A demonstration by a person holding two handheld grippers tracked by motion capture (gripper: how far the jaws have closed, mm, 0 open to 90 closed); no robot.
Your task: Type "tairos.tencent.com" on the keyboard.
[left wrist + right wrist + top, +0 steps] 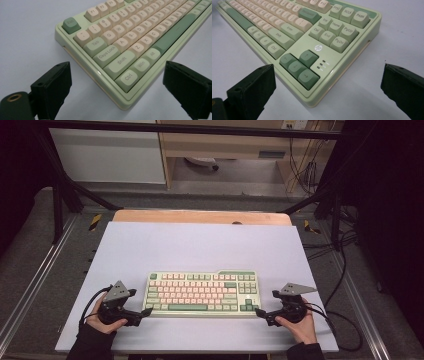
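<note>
Even overhead light brightens the pale table (pixel 200 245) while its surroundings fall dark. Near the keyboard (pixel 130 42) shadows stay soft; its far keys blur.

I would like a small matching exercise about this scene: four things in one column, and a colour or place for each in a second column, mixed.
Things:
1. Esc key
2. letter keys
3. left gripper
4. right gripper

Descriptions:
A. at the keyboard's near right corner
B. dark green
C. at the keyboard's near left corner
D. cream

Pairs: 1-B, 2-D, 3-C, 4-A
</note>
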